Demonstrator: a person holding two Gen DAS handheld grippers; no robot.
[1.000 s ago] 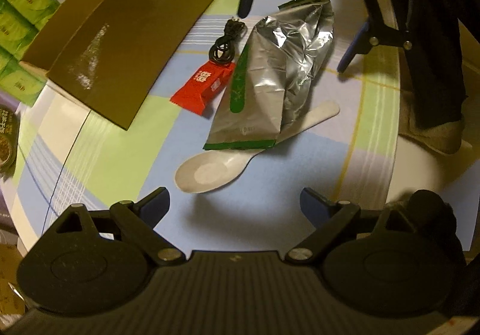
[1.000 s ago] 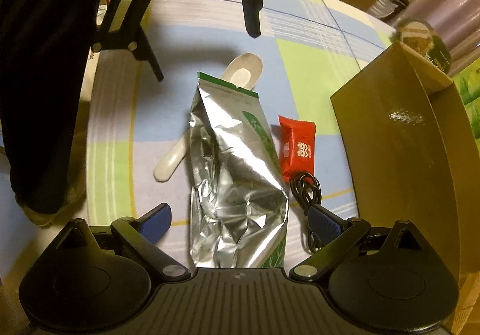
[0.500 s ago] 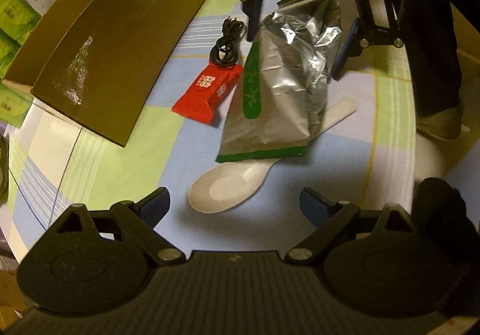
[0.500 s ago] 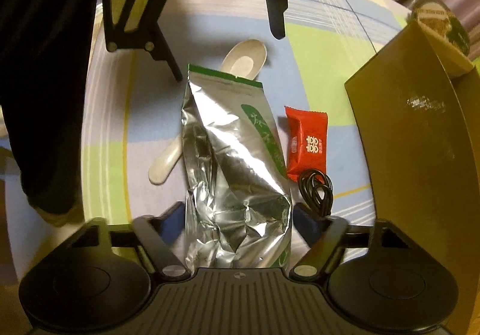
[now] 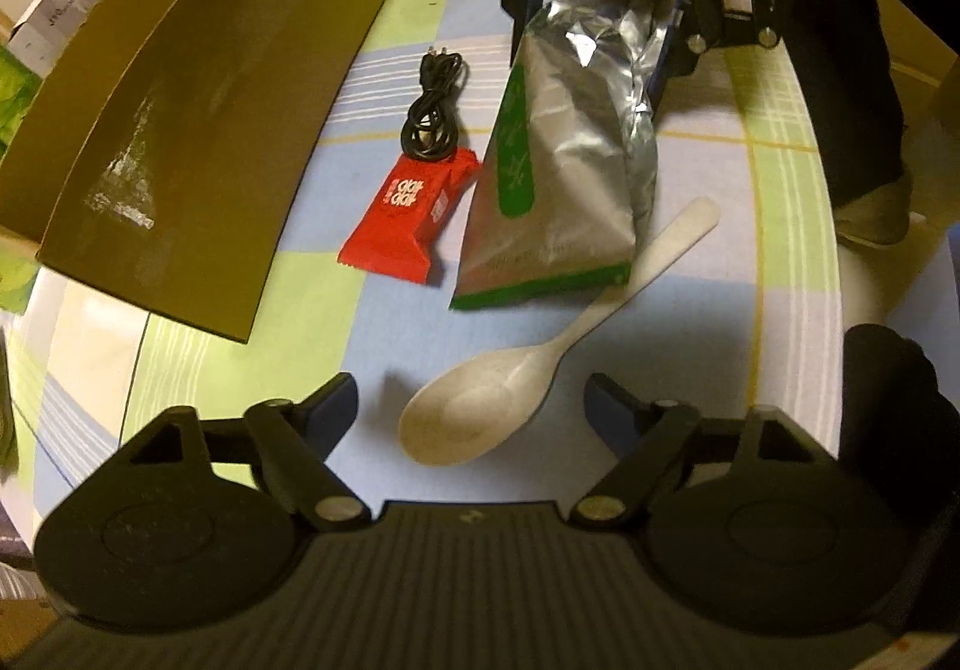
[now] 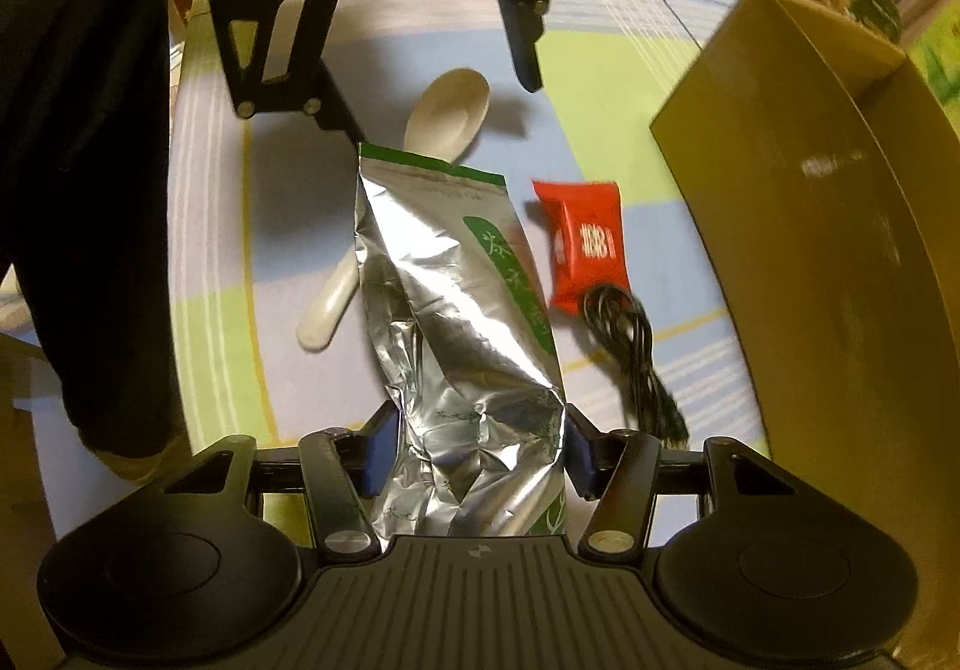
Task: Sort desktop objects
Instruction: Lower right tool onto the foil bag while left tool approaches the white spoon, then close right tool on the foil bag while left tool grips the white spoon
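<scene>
A silver foil pouch (image 6: 456, 334) with green trim lies on the checked cloth; it also shows in the left wrist view (image 5: 570, 154). My right gripper (image 6: 477, 451) is shut on the pouch's crumpled near end. A cream spoon (image 5: 498, 400) lies partly under the pouch, its bowl between the fingers of my open left gripper (image 5: 471, 400), which hovers above it. A red snack packet (image 5: 408, 217) and a coiled black cable (image 5: 429, 112) lie beside the pouch, toward the cardboard box (image 5: 198, 118).
The open cardboard box (image 6: 840, 226) stands at the right of the right wrist view. Green packages (image 5: 12, 88) and a white carton (image 5: 54, 10) sit behind it. A dark sleeve (image 6: 90, 178) hangs on the left. The round table edge (image 5: 864, 298) curves at right.
My right gripper moved forward and closed on the pouch's end. My left gripper moved toward the spoon, so its bowl now lies between the open fingers.
</scene>
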